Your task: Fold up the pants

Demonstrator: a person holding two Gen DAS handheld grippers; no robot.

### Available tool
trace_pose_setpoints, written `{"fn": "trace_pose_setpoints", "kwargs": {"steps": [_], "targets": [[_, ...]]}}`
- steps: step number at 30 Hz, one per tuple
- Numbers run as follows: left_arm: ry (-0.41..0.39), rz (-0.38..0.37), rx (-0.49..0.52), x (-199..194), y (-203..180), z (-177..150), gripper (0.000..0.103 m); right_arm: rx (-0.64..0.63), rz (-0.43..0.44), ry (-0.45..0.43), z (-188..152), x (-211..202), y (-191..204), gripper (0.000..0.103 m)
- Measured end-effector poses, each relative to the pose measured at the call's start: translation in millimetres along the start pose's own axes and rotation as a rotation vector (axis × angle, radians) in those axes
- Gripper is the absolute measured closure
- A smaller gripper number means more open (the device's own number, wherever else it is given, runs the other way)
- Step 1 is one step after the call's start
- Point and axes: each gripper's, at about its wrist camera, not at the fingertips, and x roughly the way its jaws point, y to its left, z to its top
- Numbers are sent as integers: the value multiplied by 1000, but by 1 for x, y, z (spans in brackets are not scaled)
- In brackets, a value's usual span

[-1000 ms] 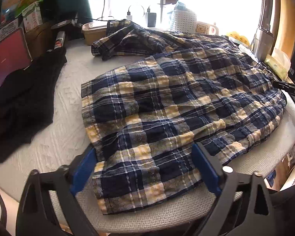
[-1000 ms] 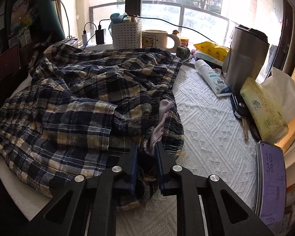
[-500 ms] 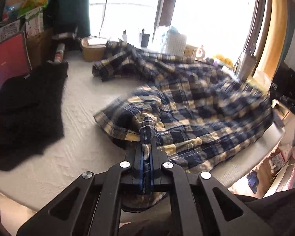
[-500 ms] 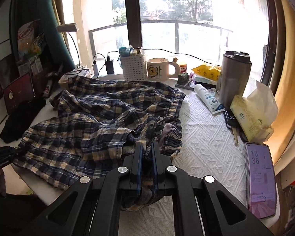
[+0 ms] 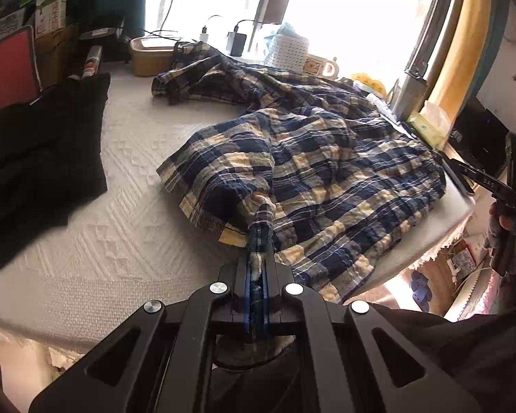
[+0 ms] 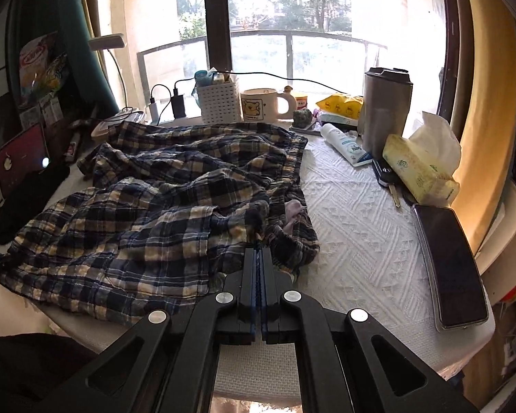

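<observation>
The blue and yellow plaid pants [image 5: 326, 172] lie crumpled on the white textured table cover [image 5: 120, 213]. My left gripper [image 5: 257, 265] is shut on the pants' hem at the near edge and lifts a bunched strip of cloth. In the right wrist view the pants [image 6: 154, 213] spread to the left. My right gripper [image 6: 258, 258] is shut on the waist edge, beside a pale inner patch [image 6: 294, 211]. The right gripper [image 5: 498, 192] also shows at the right edge of the left wrist view.
A black garment [image 5: 41, 158] lies at the left. Along the window stand a white basket [image 6: 220, 99], a bear mug [image 6: 261, 105], a steel tumbler [image 6: 385, 110], a tube [image 6: 344, 144] and a tissue pack [image 6: 419, 168]. A phone [image 6: 454, 265] lies at the right.
The left gripper went from open to shut on the hem and pulled it up and back, bunching the cloth. The right gripper kept its hold and drew back and up.
</observation>
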Motion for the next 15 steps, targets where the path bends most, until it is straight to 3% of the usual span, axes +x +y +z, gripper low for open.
{"fn": "trace_pose_setpoints", "kwargs": {"steps": [7,8,10,11,12,13,15], "targets": [[17,35,3,14,-7,-13,98,26,-41,-3,-3,14,-13,99],[12,38,3,14,-8,-14,97,32,-46,-2,-3,17,-16,95],[4,33,-9,14,-9,-13,92,42,-44,-4,-1,22,-20,64],[2,27,-16,14,-10,-12,86,47,-34,-9,0,24,-21,17],[2,24,-17,15,-12,-12,79,46,-13,-22,0,25,-21,0],[4,21,-12,15,-15,-11,75,41,8,-25,2,27,-20,0],[9,21,13,21,-24,-11,53,22,15,-34,3,30,-17,0]]}}
